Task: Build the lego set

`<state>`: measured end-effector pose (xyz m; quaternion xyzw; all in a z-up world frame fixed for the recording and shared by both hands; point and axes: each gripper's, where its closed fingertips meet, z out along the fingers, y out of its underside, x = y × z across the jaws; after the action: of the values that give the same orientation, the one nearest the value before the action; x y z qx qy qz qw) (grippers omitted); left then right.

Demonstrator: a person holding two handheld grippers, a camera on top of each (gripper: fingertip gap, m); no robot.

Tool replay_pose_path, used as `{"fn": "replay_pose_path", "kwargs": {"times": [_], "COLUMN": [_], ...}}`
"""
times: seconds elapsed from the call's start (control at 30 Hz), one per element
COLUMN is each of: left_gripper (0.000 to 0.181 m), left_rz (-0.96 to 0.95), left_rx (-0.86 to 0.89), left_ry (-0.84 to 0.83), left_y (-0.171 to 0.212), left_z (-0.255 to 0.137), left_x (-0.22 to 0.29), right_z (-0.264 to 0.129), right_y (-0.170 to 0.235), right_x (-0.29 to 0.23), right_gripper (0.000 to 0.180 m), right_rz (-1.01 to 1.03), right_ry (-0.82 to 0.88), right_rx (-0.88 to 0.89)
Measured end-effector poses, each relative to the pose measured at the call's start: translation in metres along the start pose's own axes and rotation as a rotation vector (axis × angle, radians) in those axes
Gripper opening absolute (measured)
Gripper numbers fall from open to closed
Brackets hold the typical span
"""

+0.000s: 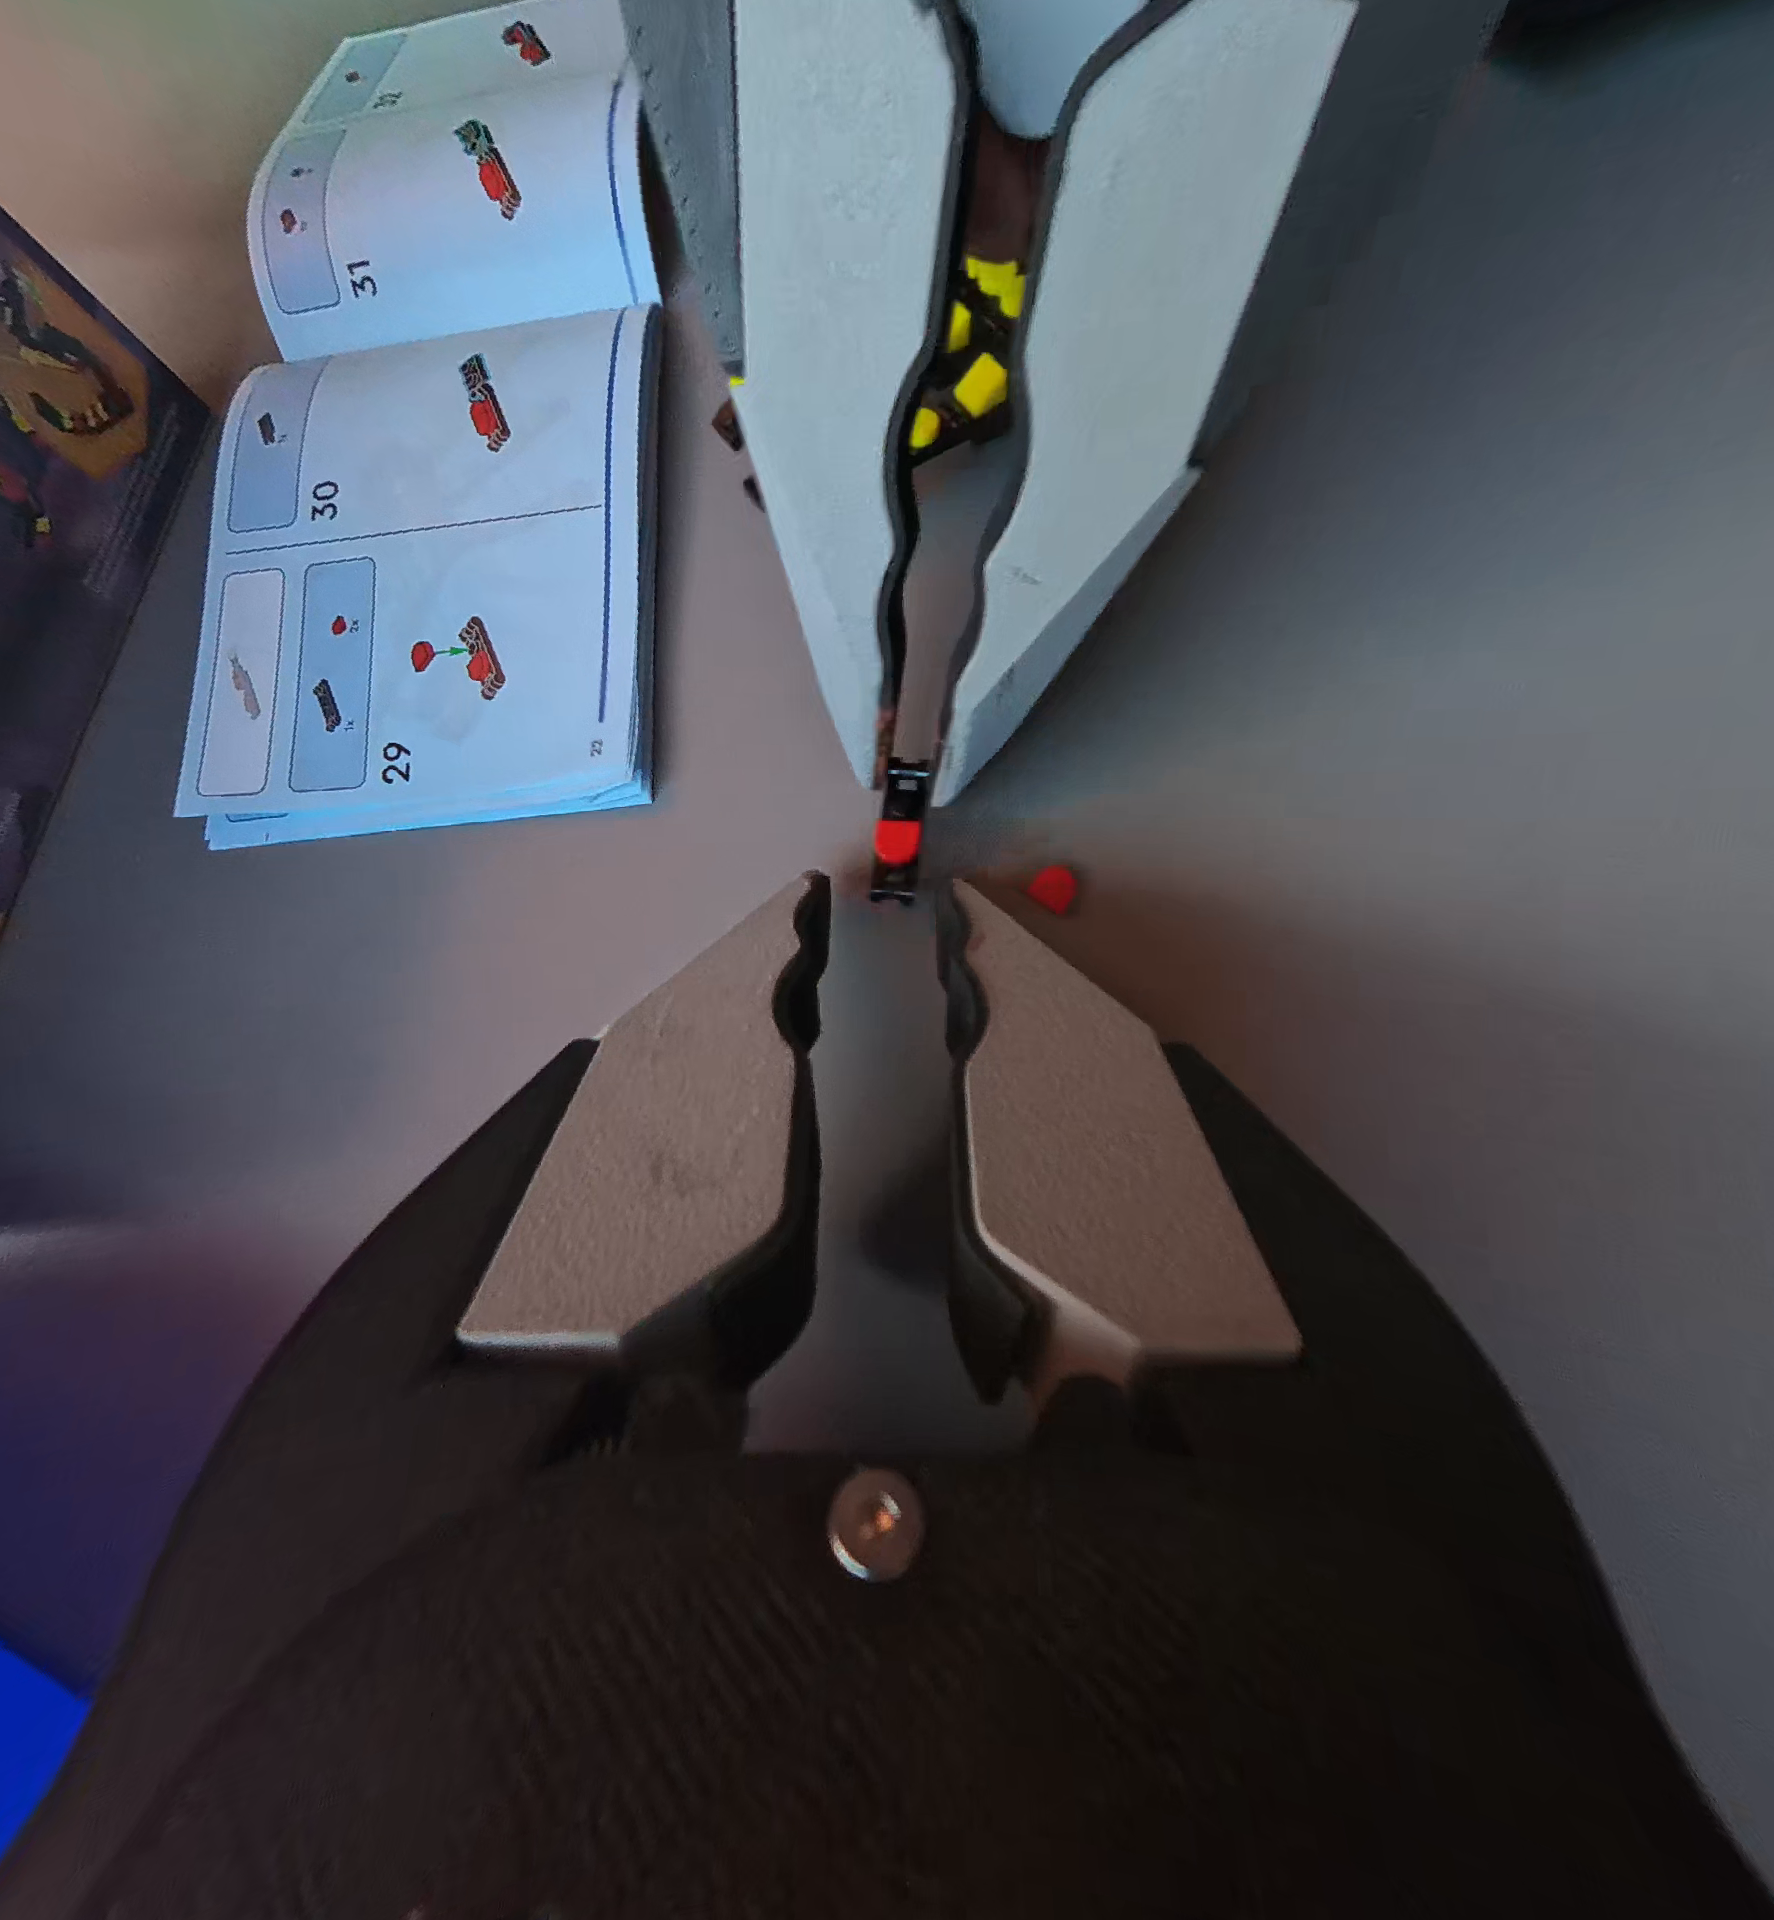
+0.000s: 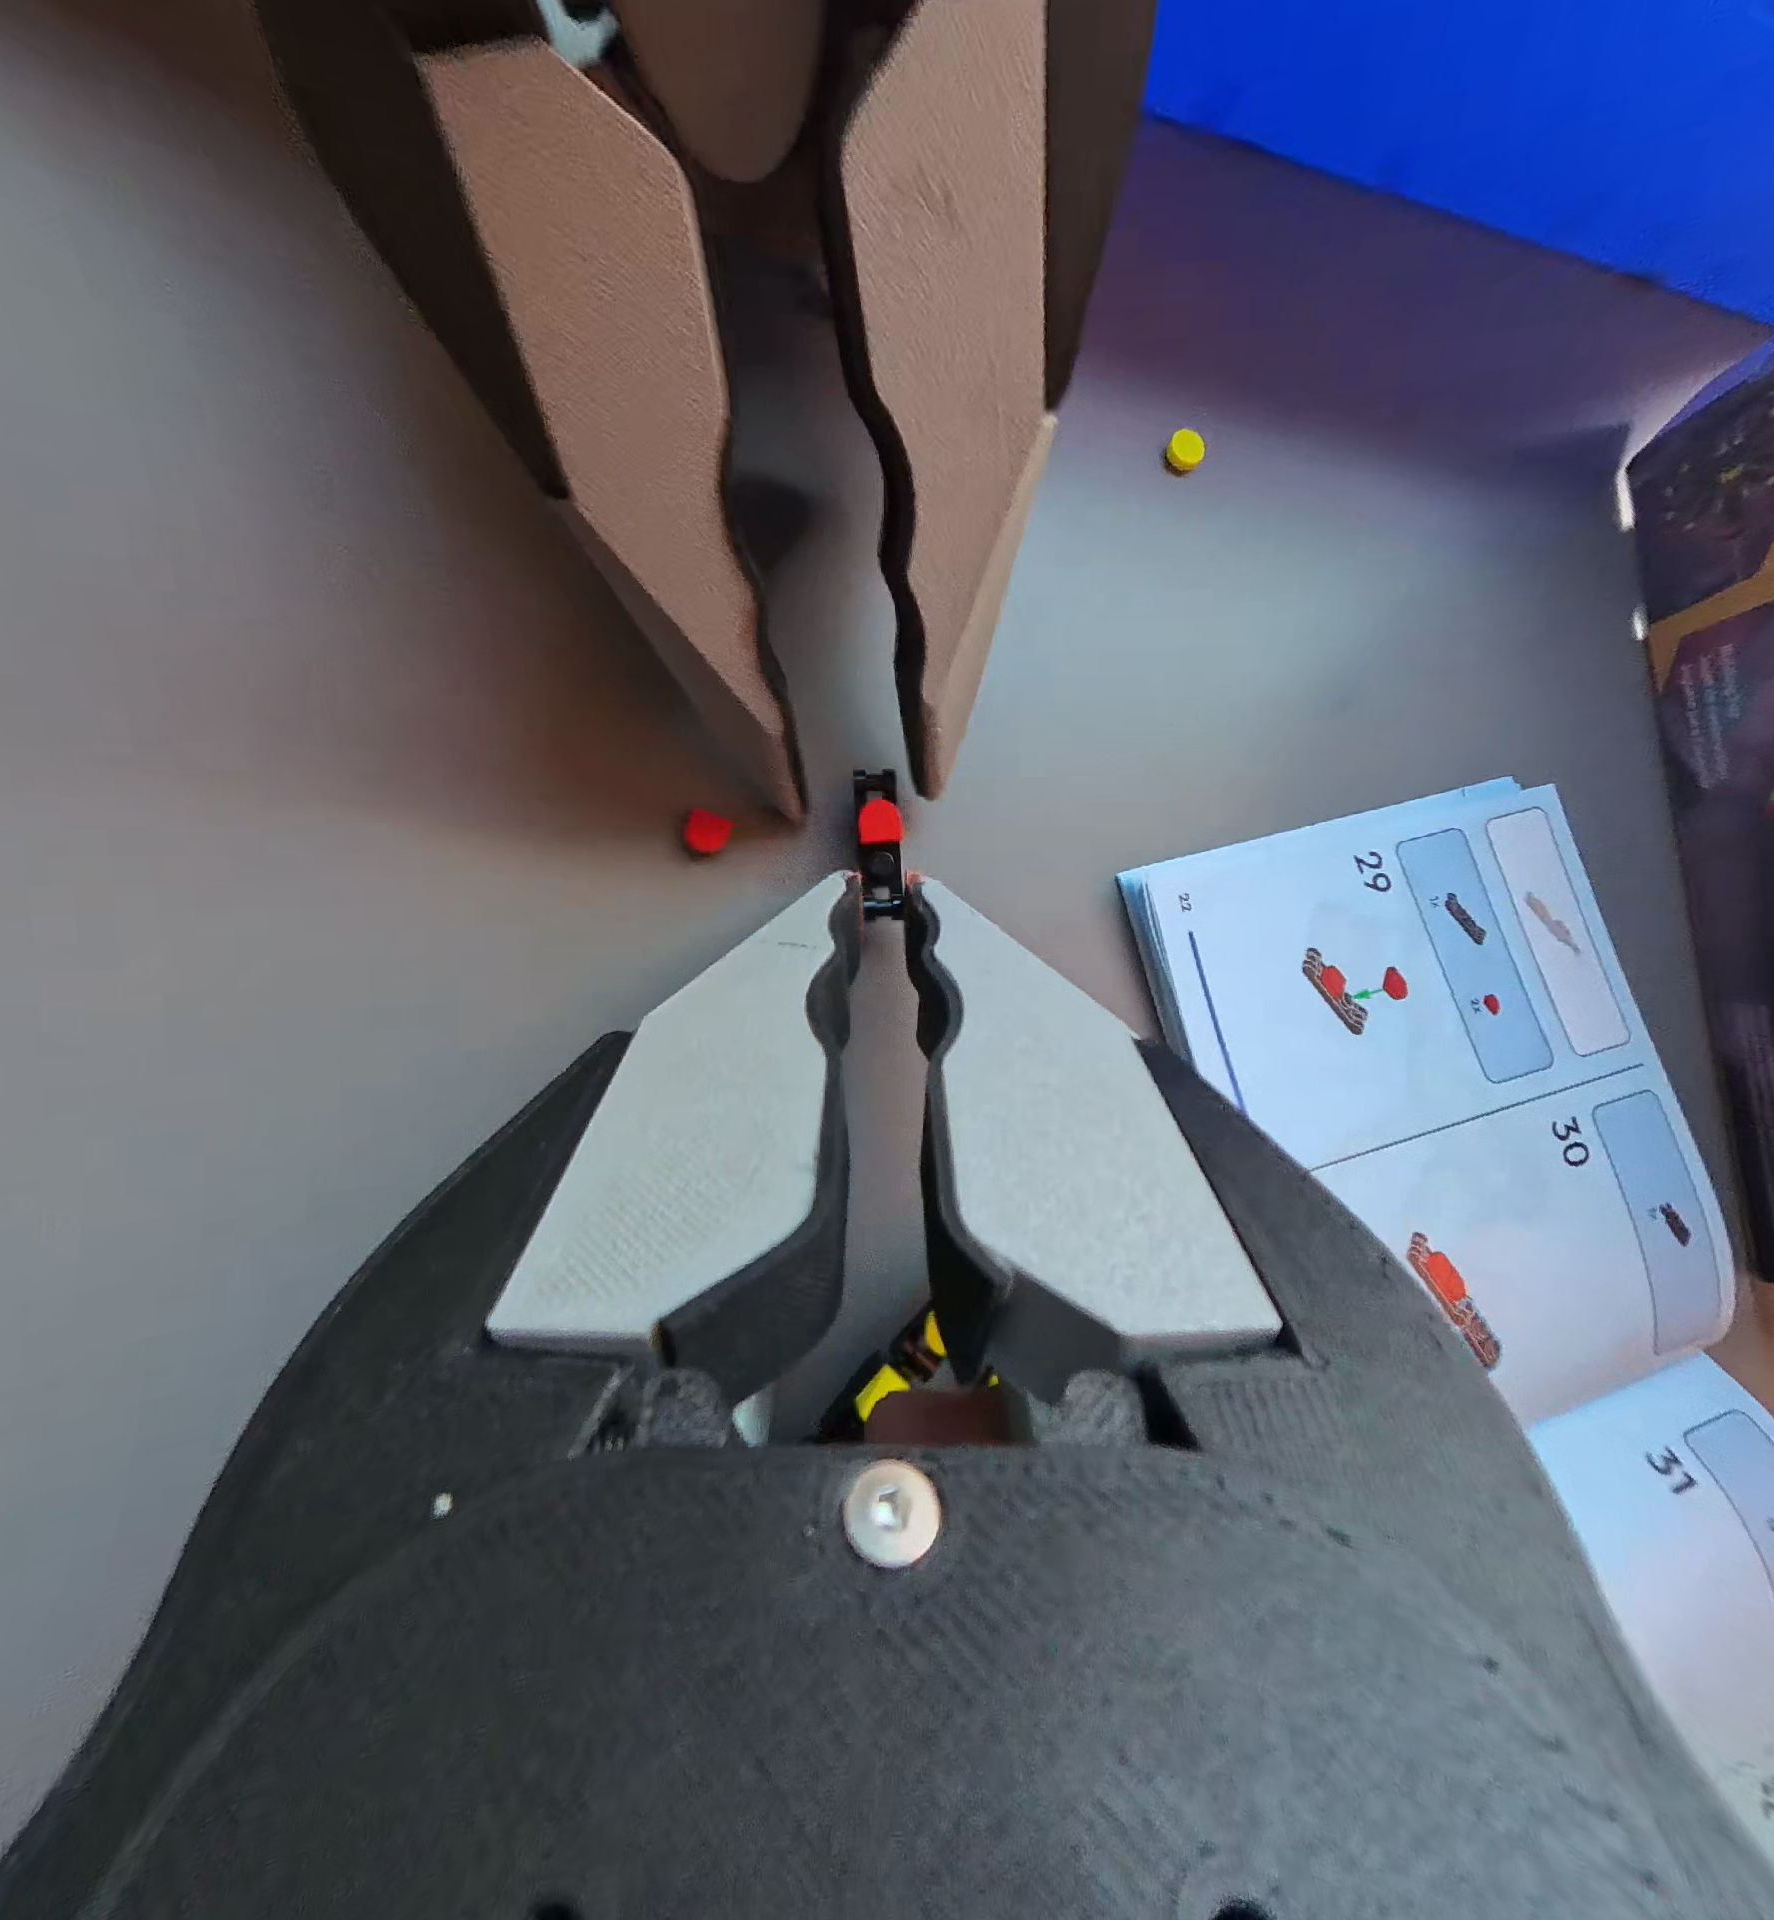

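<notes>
A grey table (image 1: 1485,727) (blue surface (image 2: 1485,125) beyond its edge).

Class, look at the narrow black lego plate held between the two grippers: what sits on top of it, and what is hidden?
One small red rounded lego piece sits on the narrow black lego plate. The right gripper covers one end of the plate, so nothing there can be seen.

The table (image 1: 1485,831) looks smooth and matt. The booklet (image 1: 467,582) is glossy paper. The red brick (image 1: 897,842) is shiny plastic.
</notes>
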<state>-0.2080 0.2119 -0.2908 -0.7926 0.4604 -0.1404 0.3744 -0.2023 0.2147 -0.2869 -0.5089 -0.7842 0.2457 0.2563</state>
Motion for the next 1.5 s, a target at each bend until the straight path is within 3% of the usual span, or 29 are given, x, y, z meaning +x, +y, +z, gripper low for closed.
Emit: {"fn": "replay_pose_path", "kwargs": {"times": [0.03,0.2,0.77,0.87,1.1,1.5], "left_gripper": [0.015,0.006,0.015,0.007,0.007,0.006], "left_rz": [-0.006,-0.018,-0.019,-0.031,-0.043,-0.064], "left_rx": [-0.001,0.022,-0.012,-0.009,-0.011,-0.032], "left_ry": [0.013,0.071,0.066,0.079,0.065,0.093], "left_y": [0.0,-0.002,0.008,0.009,0.009,0.014], "left_z": [0.001,-0.002,-0.009,-0.009,-0.009,-0.014], "left_x": [0.0,0.005,0.014,0.015,0.013,0.017], "right_z": [-0.003,-0.003,0.011,0.01,-0.006,0.007], "right_y": [-0.002,-0.005,-0.006,-0.004,-0.007,-0.006], "right_x": [-0.003,-0.002,-0.014,-0.013,-0.017,-0.033], "right_gripper": [0.005,0.006,0.005,0.006,0.013,0.009], "right_rz": [0.003,-0.008,-0.074,-0.067,-0.026,0.045], "right_ry": [-0.017,-0.012,-0.024,-0.024,-0.034,-0.06], "right_rx": [0.022,0.017,-0.054,-0.062,-0.031,-0.094]}}
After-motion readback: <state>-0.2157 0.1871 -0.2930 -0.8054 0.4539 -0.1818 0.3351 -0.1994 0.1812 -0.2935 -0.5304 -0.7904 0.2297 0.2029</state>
